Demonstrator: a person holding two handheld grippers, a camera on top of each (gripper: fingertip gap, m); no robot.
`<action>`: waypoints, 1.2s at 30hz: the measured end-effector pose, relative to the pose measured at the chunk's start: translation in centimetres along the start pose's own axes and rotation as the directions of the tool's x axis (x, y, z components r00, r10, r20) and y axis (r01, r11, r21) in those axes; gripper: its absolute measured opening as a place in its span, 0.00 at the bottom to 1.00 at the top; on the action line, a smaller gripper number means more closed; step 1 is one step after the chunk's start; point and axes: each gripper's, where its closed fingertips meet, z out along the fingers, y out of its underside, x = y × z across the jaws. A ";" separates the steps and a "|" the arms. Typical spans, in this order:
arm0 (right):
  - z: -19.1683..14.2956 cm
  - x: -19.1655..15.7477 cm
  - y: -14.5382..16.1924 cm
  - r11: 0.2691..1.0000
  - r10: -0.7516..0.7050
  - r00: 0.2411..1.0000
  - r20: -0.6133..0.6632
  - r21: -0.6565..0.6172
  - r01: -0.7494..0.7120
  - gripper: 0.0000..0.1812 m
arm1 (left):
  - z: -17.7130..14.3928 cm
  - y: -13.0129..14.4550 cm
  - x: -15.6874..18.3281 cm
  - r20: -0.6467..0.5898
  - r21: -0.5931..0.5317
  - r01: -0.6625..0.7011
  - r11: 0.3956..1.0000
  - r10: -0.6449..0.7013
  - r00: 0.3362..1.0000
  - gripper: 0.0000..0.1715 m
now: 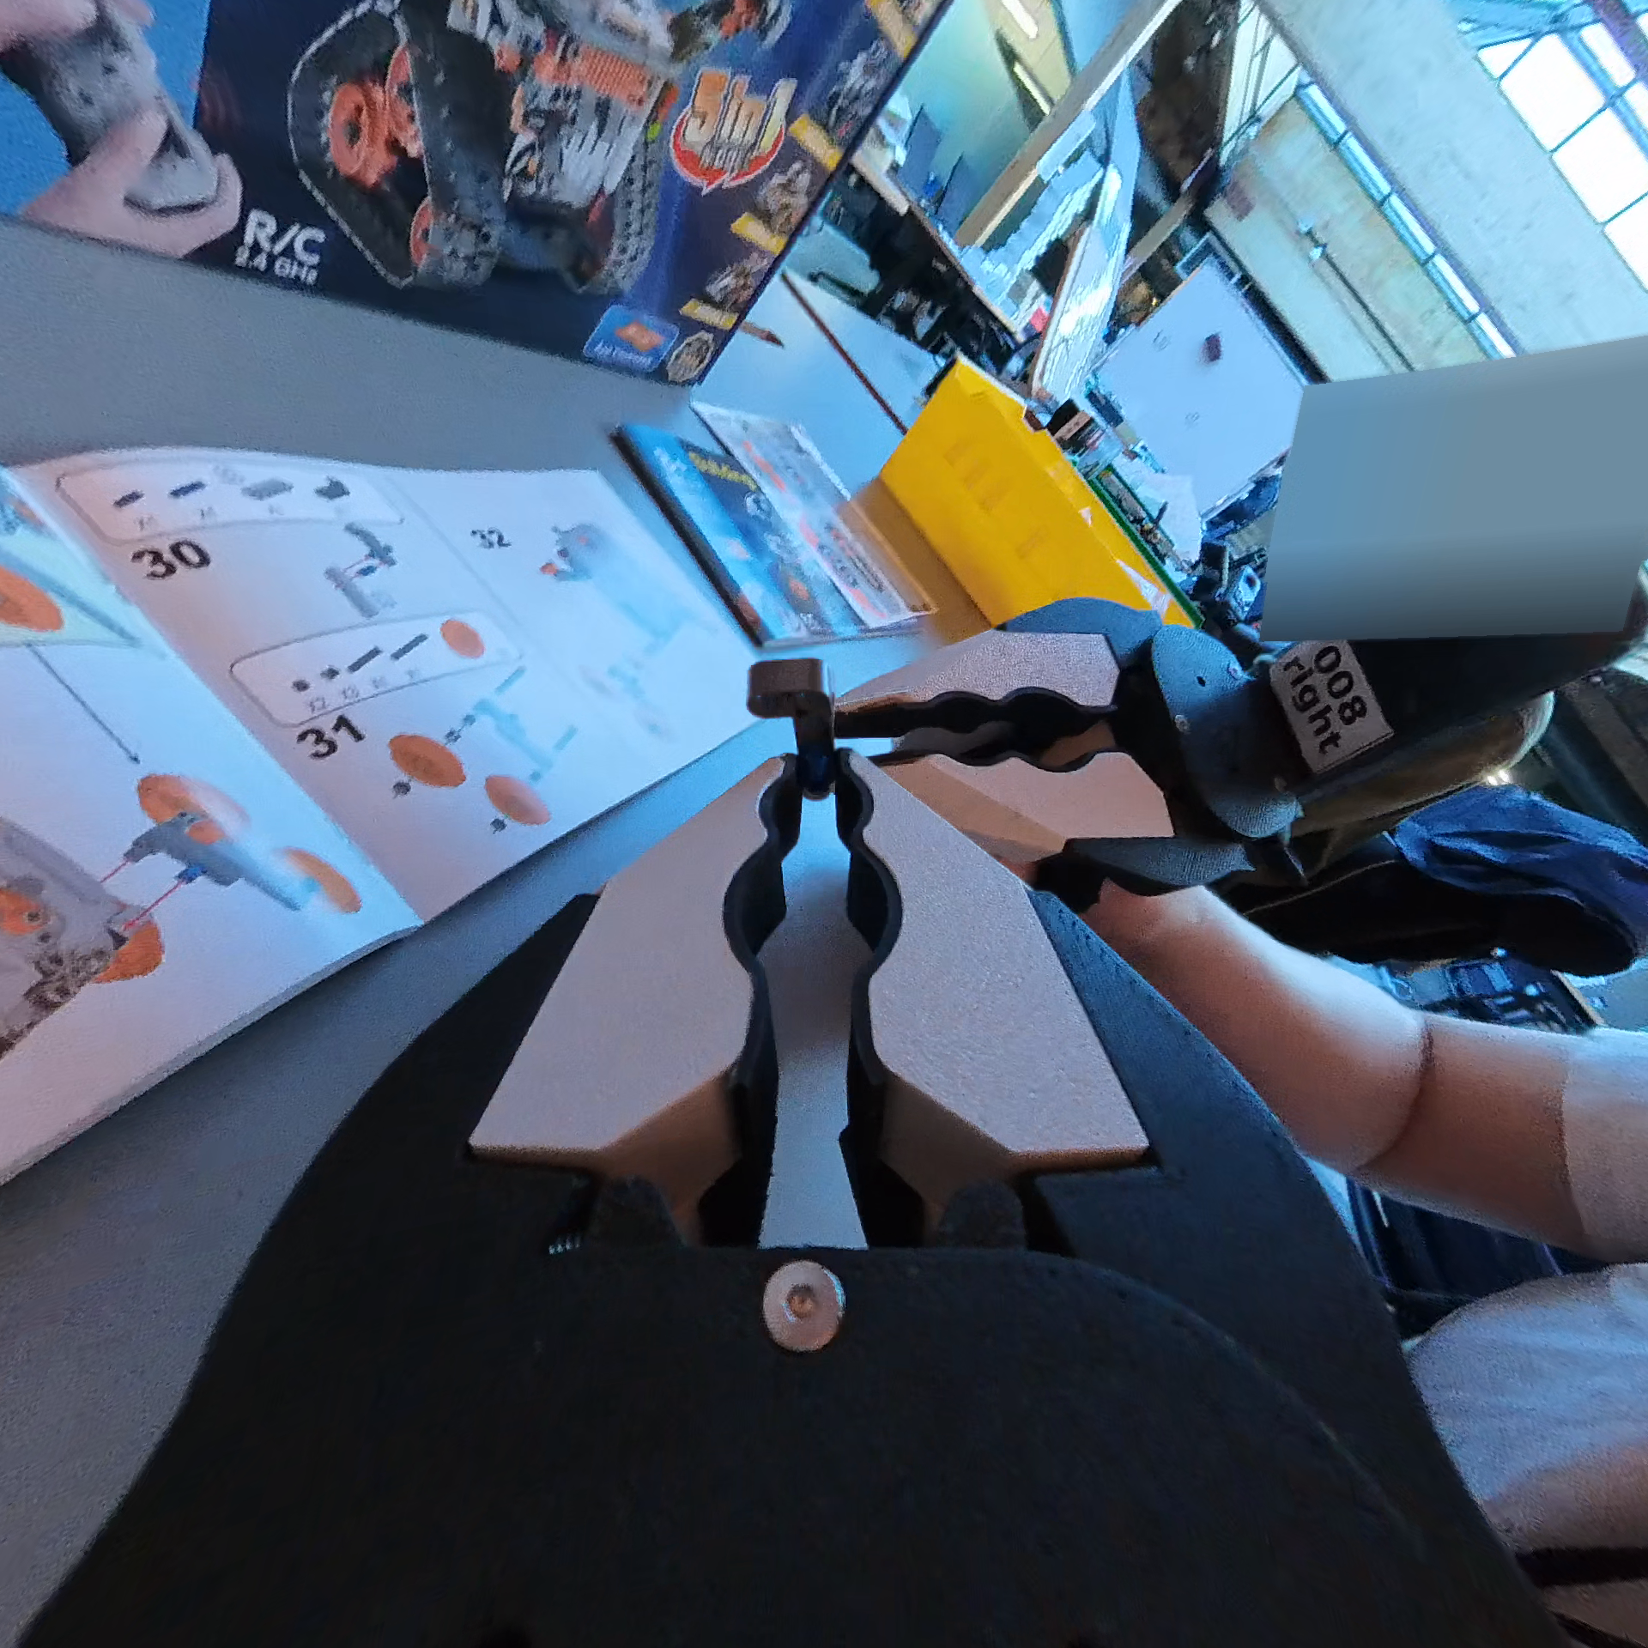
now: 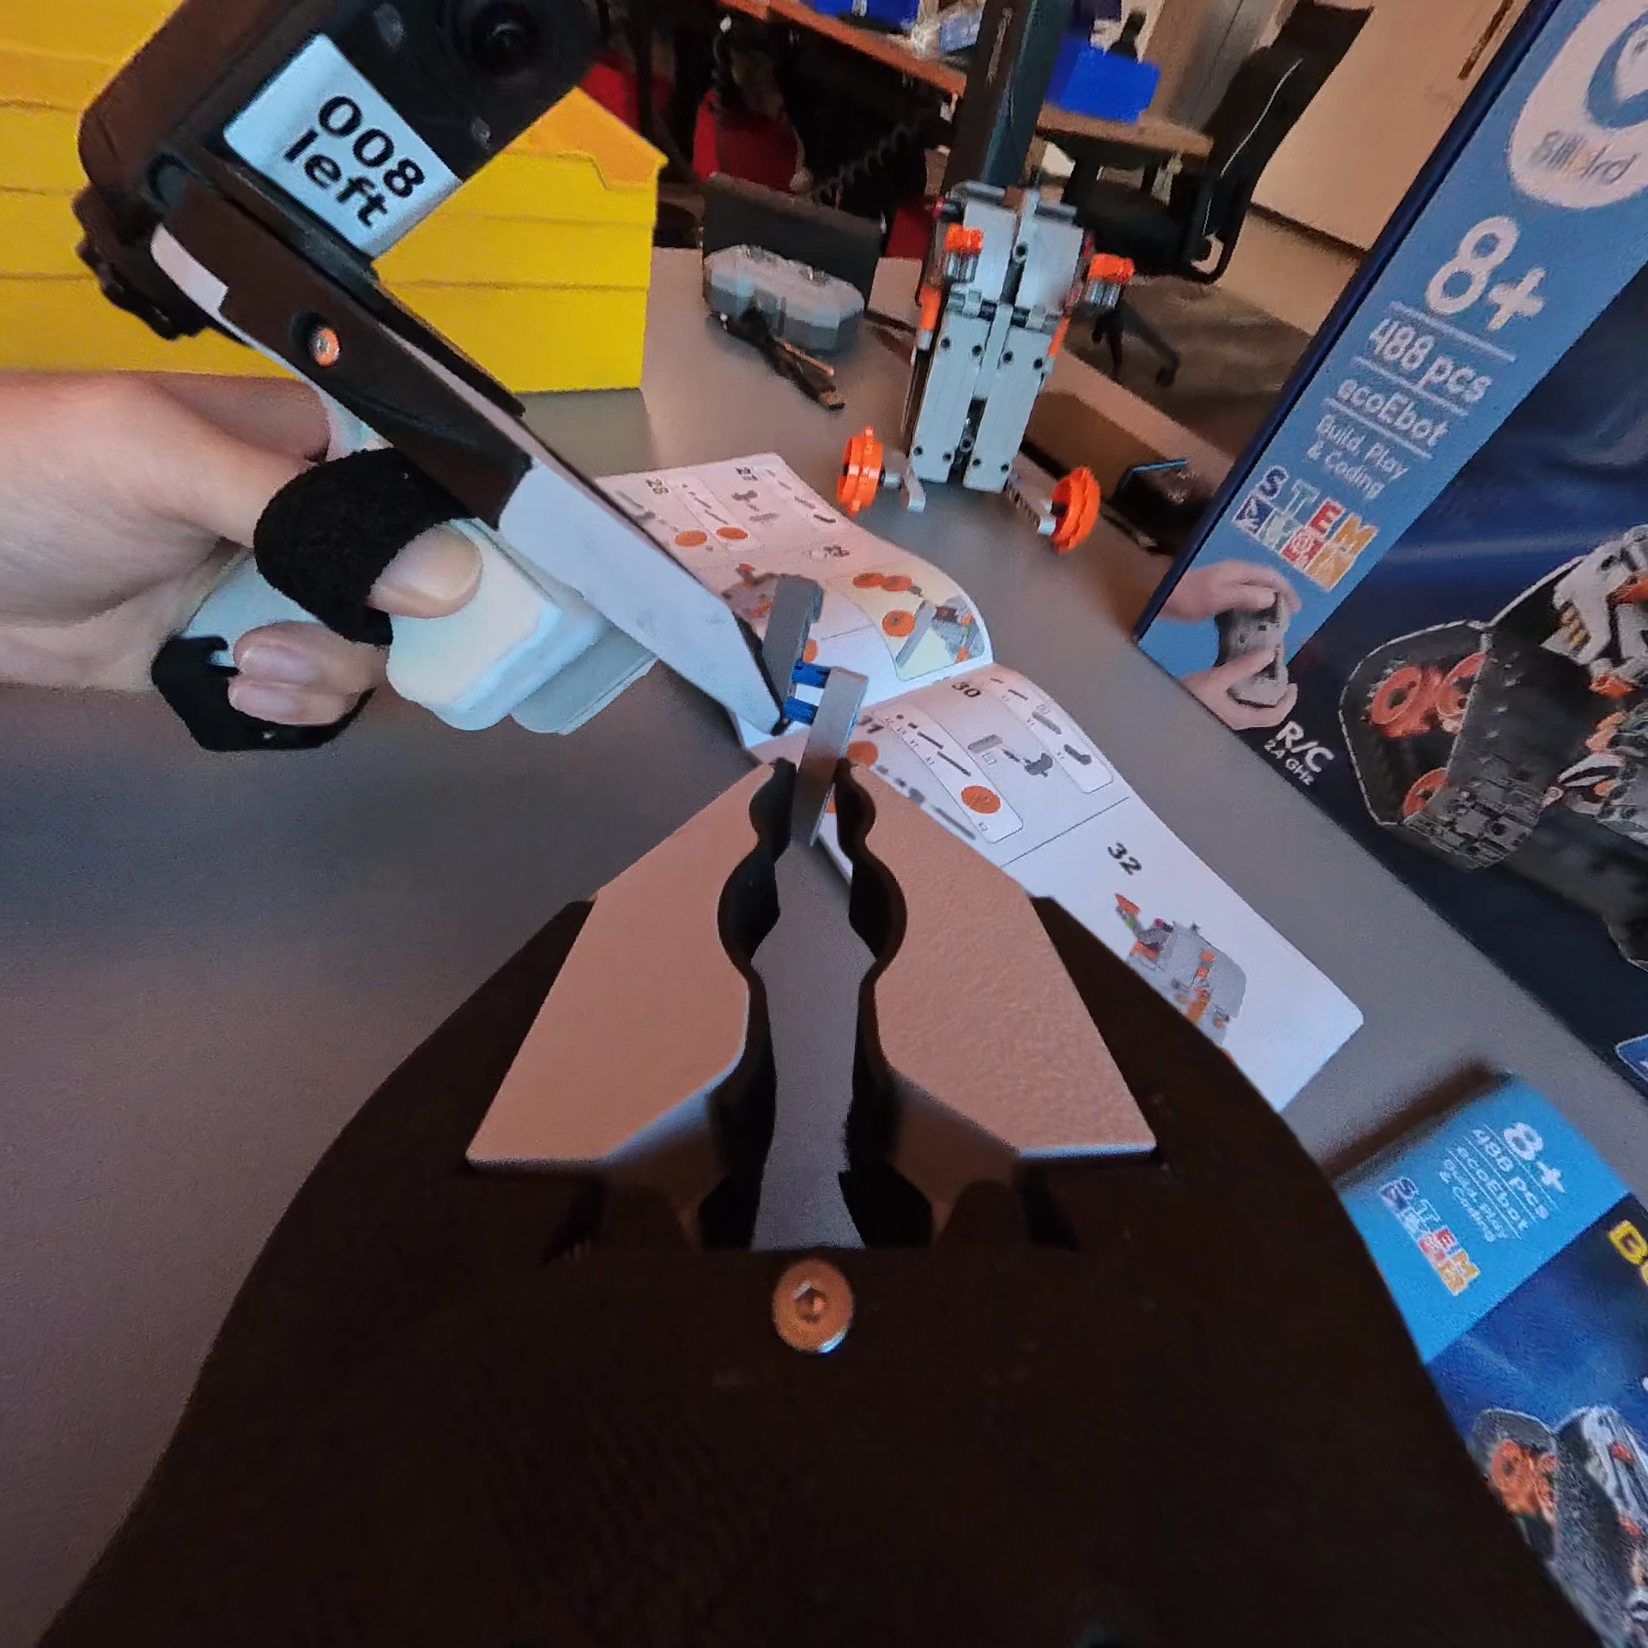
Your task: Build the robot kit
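Note:
My left gripper (image 1: 811, 771) is shut on a small blue pin (image 1: 813, 778) at its fingertips, held above the grey table (image 1: 267, 357). My right gripper (image 2: 813, 789) is shut on a small grey beam (image 2: 829, 731). The two grippers meet tip to tip, roughly at right angles. The blue pin (image 2: 807, 691) touches the grey beam's side. In the left wrist view the right gripper (image 1: 838, 736) comes in from the right, pinching the dark grey piece (image 1: 789, 687) just above the pin. In the right wrist view the left gripper (image 2: 780, 687) comes in from the upper left, held by a hand.
An open instruction booklet (image 2: 1070, 803) lies under the grippers. A large building-set box (image 2: 1471, 535) stands to the right. A partly built grey and orange model (image 2: 990, 357) and a grey block (image 2: 785, 294) sit farther back. There is a yellow bin (image 2: 535, 250) and a smaller blue booklet (image 2: 1498, 1248). The grippers are tip to tip, or close to it.

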 end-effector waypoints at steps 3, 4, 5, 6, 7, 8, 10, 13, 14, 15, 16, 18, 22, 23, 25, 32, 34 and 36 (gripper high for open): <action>0.4 -0.2 0.5 0.998 -0.056 0.998 0.012 -0.029 0.056 0.04 | 0.0 0.6 -0.5 -0.001 -0.044 0.004 0.999 -0.004 1.000 0.02; 0.5 -0.4 0.8 0.997 -0.058 0.998 0.022 -0.041 0.059 0.04 | -0.1 0.8 -0.7 0.001 -0.064 0.001 0.998 -0.001 1.000 0.02; 0.5 -0.4 0.9 0.998 -0.051 0.998 0.024 -0.045 0.052 0.04 | -0.1 1.0 -0.8 0.002 -0.081 0.002 0.997 -0.002 1.000 0.02; 0.6 -0.5 1.0 0.998 -0.044 0.999 0.029 -0.043 0.046 0.03 | -0.1 1.1 -0.9 0.002 -0.086 0.006 0.996 -0.006 1.000 0.02; 0.7 -0.7 1.3 0.998 -0.037 0.998 0.044 -0.056 0.040 0.03 | -0.1 1.4 -1.1 0.003 -0.098 0.012 0.995 -0.011 1.000 0.02; 0.9 -0.8 1.8 0.996 -0.015 0.998 0.057 -0.083 0.020 0.03 | -0.1 1.7 -1.3 0.011 -0.121 0.011 0.993 -0.010 1.000 0.02; 1.2 -0.7 2.2 0.994 0.023 0.998 0.060 -0.105 -0.017 0.03 | 0.2 2.3 -1.6 0.027 -0.147 0.000 0.989 0.004 1.000 0.02; 1.4 -0.6 2.9 0.990 0.023 0.998 0.066 -0.141 -0.013 0.03 | 0.4 2.9 -2.0 0.045 -0.181 -0.013 0.983 0.021 0.999 0.02; 1.4 -0.7 3.1 0.989 0.009 0.998 0.068 -0.149 0.002 0.03 | 0.5 3.1 -2.1 0.047 -0.191 -0.013 0.981 0.023 0.999 0.02; 1.5 -0.8 3.4 0.987 -0.004 0.997 0.071 -0.159 0.016 0.03 | 0.5 3.3 -2.2 0.050 -0.206 -0.014 0.978 0.025 0.998 0.02; 1.5 -0.8 3.5 0.987 -0.023 0.997 0.067 -0.158 0.033 0.03 | 0.5 3.4 -2.3 0.054 -0.206 -0.010 0.978 0.021 0.998 0.02; 1.6 -0.8 3.5 0.985 -0.049 0.997 0.067 -0.160 0.060 0.03 | 0.5 3.5 -2.4 0.053 -0.209 -0.001 0.978 0.012 0.999 0.02; 1.6 -0.9 3.8 0.978 -0.118 0.988 0.096 -0.161 0.132 0.03 | 0.5 3.8 -2.6 0.052 -0.222 0.014 0.975 -0.003 0.999 0.02; 1.5 -1.0 3.7 0.977 -0.129 0.987 0.100 -0.158 0.143 0.03 | 0.5 3.8 -2.5 0.047 -0.220 0.021 0.975 -0.011 0.999 0.02; 1.5 -1.1 3.8 0.974 -0.154 0.983 0.104 -0.151 0.168 0.03 | 0.5 3.9 -2.5 0.036 -0.216 0.046 0.975 -0.039 0.999 0.02; 1.7 -1.4 4.5 0.950 -0.247 0.963 0.107 -0.171 0.263 0.03 | 0.6 4.8 -3.1 0.059 -0.265 0.058 0.963 -0.044 0.997 0.02; 1.6 -1.6 4.5 0.951 -0.241 0.962 0.130 -0.164 0.261 0.03 | 0.5 4.9 -3.0 0.054 -0.275 0.048 0.960 -0.035 0.998 0.02; 1.6 -1.6 4.7 0.951 -0.235 0.962 0.141 -0.171 0.257 0.03 | 0.5 4.9 -3.0 0.054 -0.282 0.047 0.958 -0.033 0.998 0.02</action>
